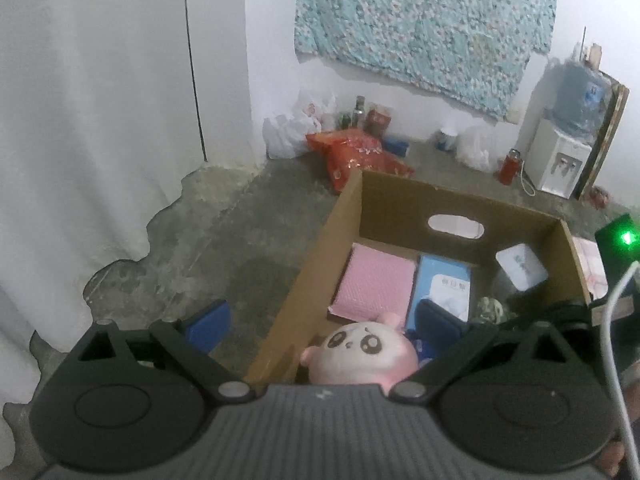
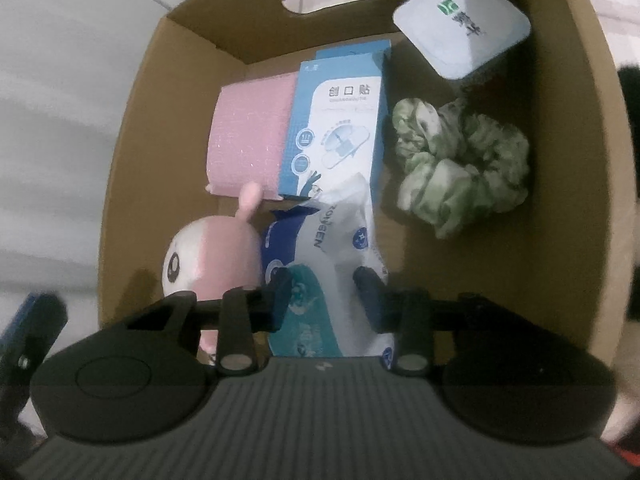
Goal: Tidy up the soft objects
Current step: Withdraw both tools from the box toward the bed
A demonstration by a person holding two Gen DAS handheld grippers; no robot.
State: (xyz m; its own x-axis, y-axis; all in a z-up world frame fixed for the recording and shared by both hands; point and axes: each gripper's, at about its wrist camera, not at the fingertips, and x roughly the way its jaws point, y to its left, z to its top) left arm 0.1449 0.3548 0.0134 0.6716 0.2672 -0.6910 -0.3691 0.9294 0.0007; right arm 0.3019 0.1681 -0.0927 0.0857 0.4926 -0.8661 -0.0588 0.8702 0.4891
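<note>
Box (image 2: pixel 560 240) holds plush (image 2: pixel 216 260), scrunchie (image 2: pixel 460 164), pink pad (image 2: pixel 252 136); right gripper (image 2: pixel 326 284) pinches tissue pack (image 2: pixel 332 248) at 6 o'clock. Left gripper (image 1: pixel 320 320) spread, empty.

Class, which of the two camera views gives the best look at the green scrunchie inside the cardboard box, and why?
The right wrist view: the green scrunchie lies whole and unobstructed on the floor of the cardboard box. In the left wrist view only a small patch of it shows, mostly hidden behind gripper hardware.
</note>
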